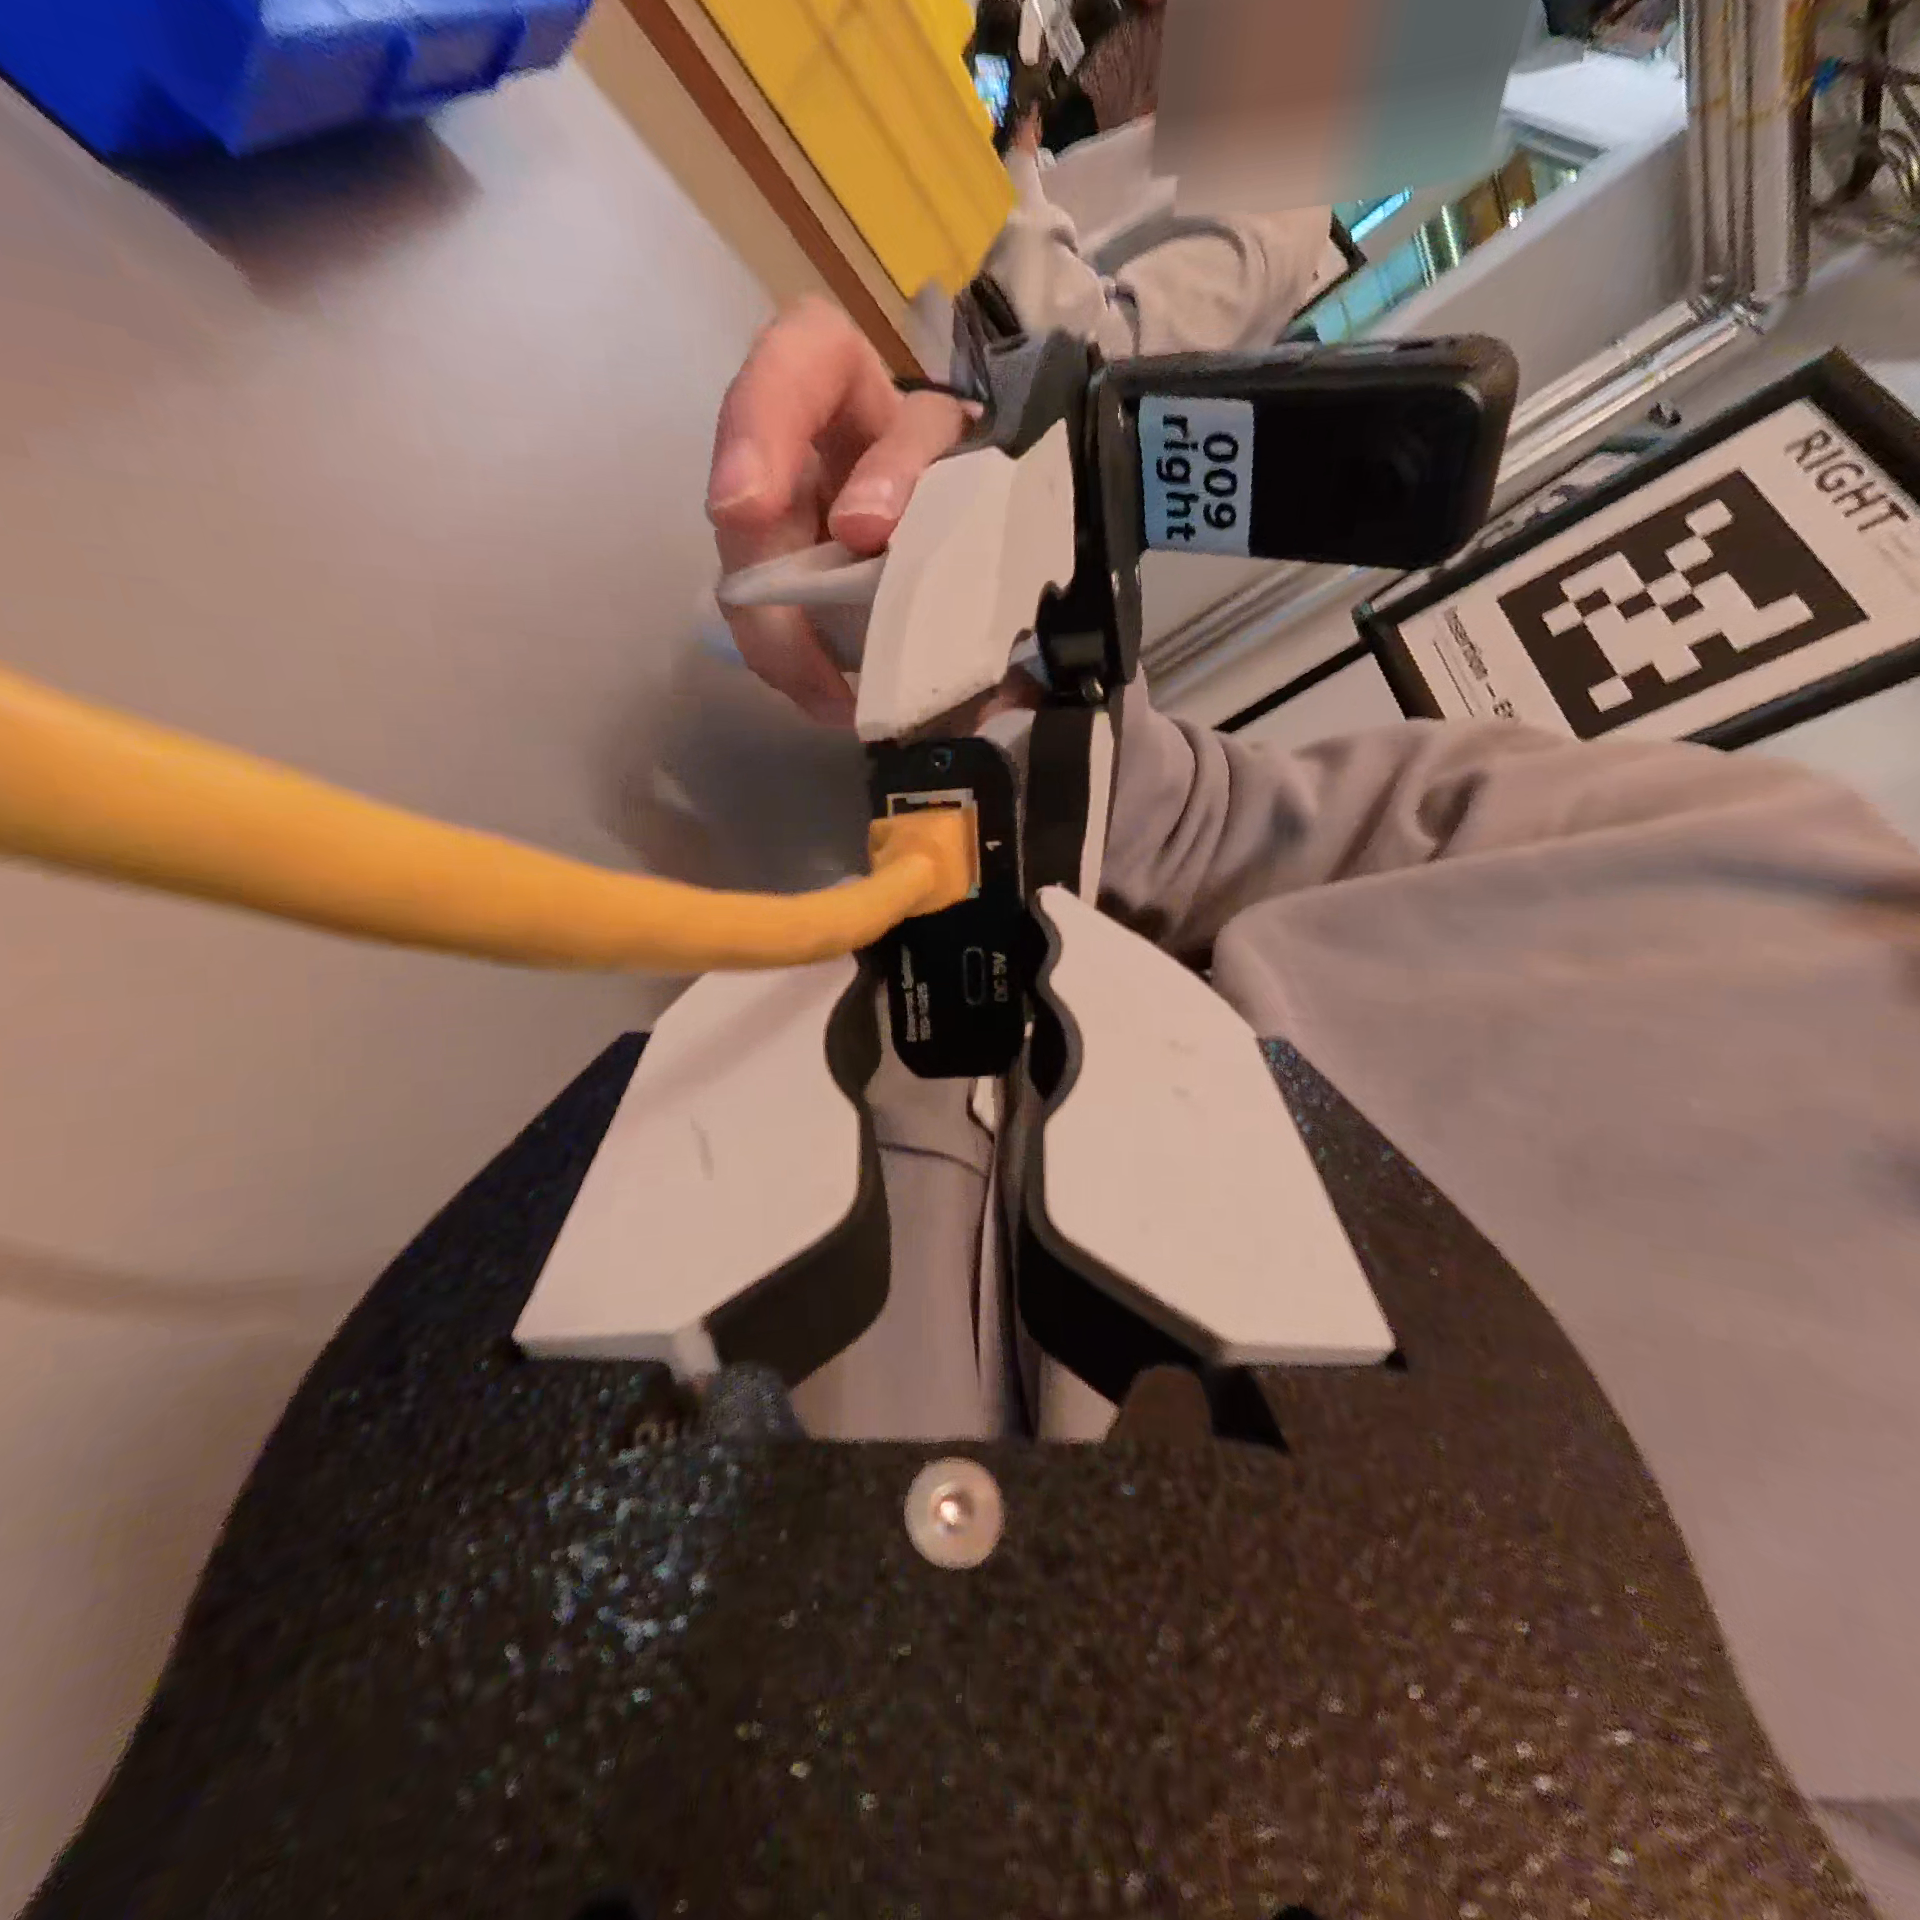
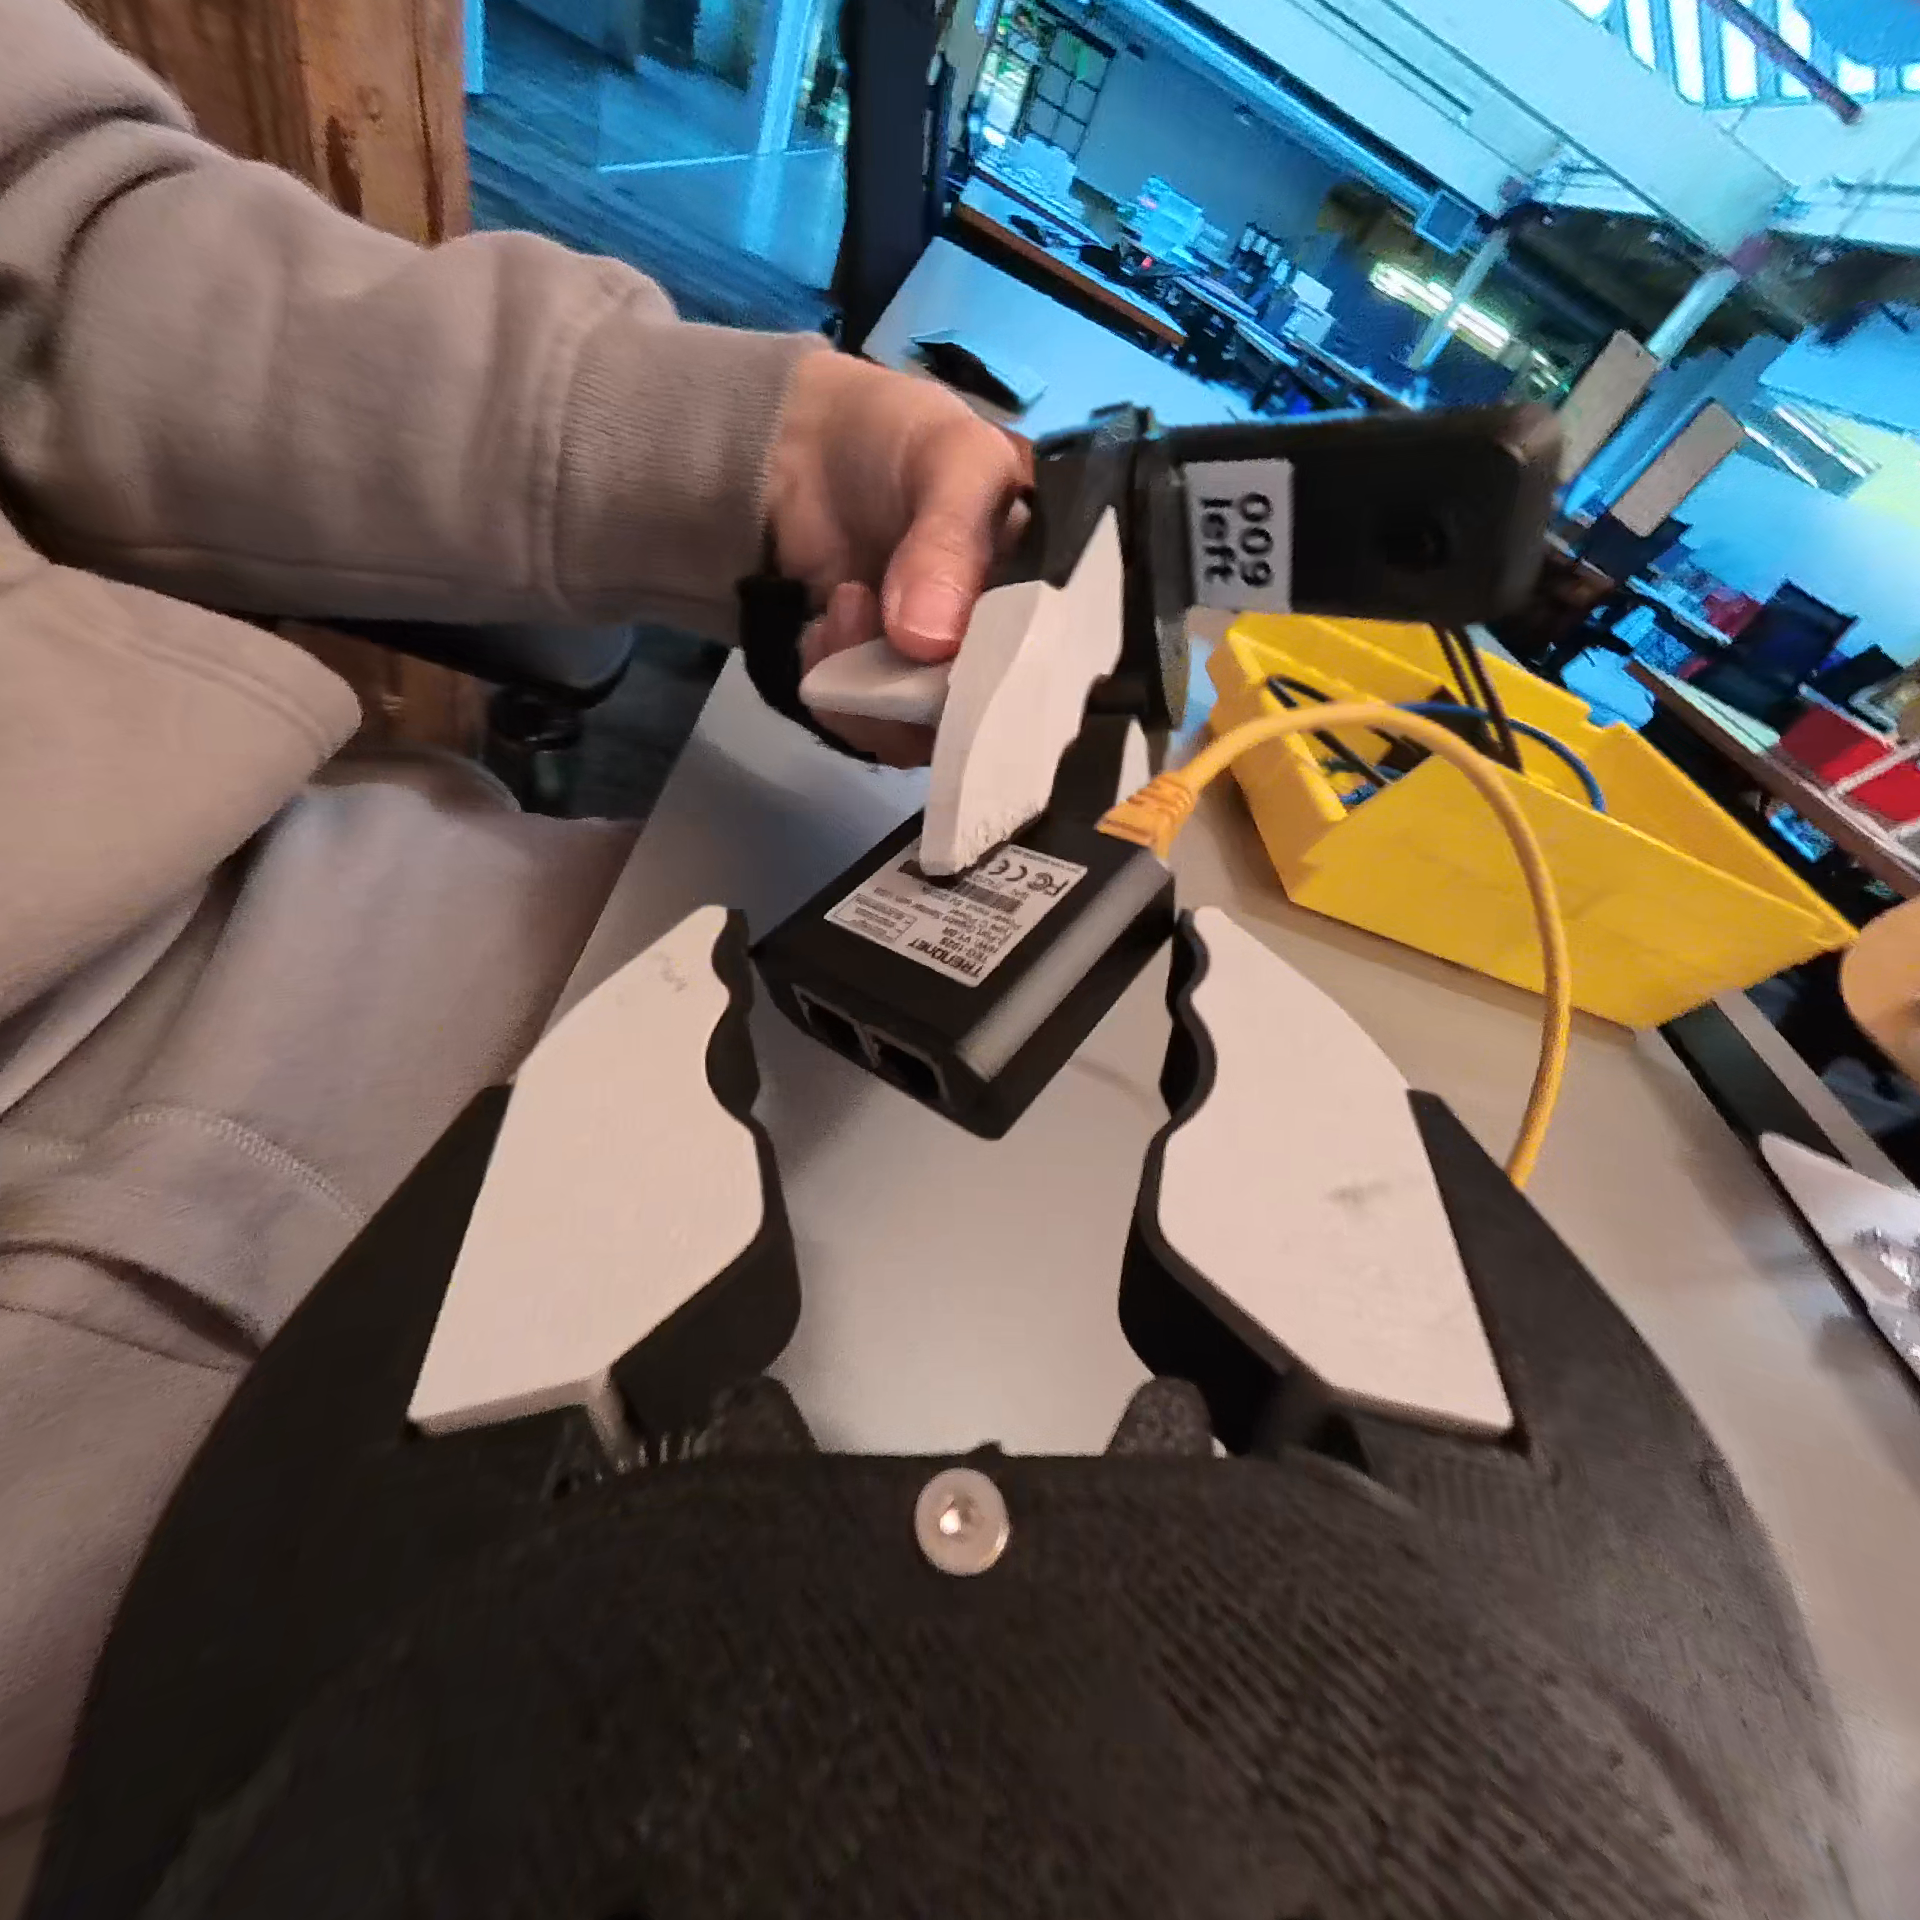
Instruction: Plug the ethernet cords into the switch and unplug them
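Note:
A small black switch point(image 1: 961, 935) is held off the table between the shut fingers of my left gripper point(image 1: 951, 987). A yellow ethernet cord point(image 1: 416, 852) is plugged into the end facing this camera. In the right wrist view the switch point(image 2: 966, 966) lies just beyond my open, empty right gripper point(image 2: 961, 925). Two empty ports point(image 2: 883, 1039) face it. A white finger point(image 2: 1008, 727) of the left gripper presses on the switch's labelled top. The yellow cord point(image 2: 1538, 935) enters the far end and loops down to the right. One right finger point(image 1: 956, 603) shows in the left wrist view.
A yellow bin point(image 2: 1507, 831) with blue cables stands on the grey table point(image 2: 935, 1299) behind the switch. A blue bin point(image 1: 260, 62) and a framed marker sign point(image 1: 1662, 582) are nearby. The person's grey sleeves point(image 2: 312, 416) fill the left side. The tips of both grippers are at nearly the same place.

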Demonstrator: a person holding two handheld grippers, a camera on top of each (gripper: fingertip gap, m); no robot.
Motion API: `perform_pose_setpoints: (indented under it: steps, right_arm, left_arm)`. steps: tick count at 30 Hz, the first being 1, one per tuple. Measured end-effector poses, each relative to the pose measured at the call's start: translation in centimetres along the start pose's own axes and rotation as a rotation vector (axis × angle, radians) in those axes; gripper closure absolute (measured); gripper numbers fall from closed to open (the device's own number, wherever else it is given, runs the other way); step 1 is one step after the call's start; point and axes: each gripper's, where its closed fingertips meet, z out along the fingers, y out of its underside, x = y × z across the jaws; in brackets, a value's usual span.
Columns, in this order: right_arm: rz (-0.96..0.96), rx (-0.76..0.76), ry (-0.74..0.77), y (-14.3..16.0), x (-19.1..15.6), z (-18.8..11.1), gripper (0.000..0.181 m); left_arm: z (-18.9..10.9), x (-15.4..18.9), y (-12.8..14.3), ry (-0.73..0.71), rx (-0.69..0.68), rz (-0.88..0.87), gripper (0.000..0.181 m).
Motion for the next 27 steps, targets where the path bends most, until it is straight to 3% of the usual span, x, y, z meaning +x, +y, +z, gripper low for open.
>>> perform_pose_setpoints:
  steps: [8,12,15,17,19,21,24,27]
  right_arm:
    - [-0.066,-0.055,-0.113,0.5,-1.9,0.2,0.112]
    - [-0.119,-0.081,-0.079,0.7,-1.4,0.1,0.115]
    - [-0.116,-0.099,0.079,0.8,1.0,0.3,0.117]
    - [-0.069,-0.109,0.311,0.7,4.4,-0.1,0.117]
    - [0.011,-0.105,0.502,0.7,7.1,-1.2,0.117]
    - [0.003,-0.096,0.578,0.4,7.8,-1.7,0.118]
    - [0.000,-0.074,0.617,0.0,7.8,-1.5,0.118]
    - [-0.051,-0.073,0.628,-0.3,7.3,-0.8,0.119]
  left_arm:
    - [0.0,0.4,2.2,0.066,-0.134,0.017,0.158]
    - [-0.1,0.3,1.5,0.070,-0.081,0.016,0.158]
    - [-0.9,-0.4,-1.4,-0.005,0.104,0.028,0.158]
    - [-2.0,-1.7,-3.3,-0.122,0.229,0.034,0.149]
    - [-2.5,-2.5,-3.7,-0.239,0.253,0.048,0.139]
    - [-2.0,-2.4,-3.9,-0.301,0.250,0.078,0.128]
    - [-0.9,-1.3,-4.8,-0.234,0.306,0.080,0.126]
    - [-0.4,-0.7,-5.3,-0.081,0.375,-0.020,0.137]
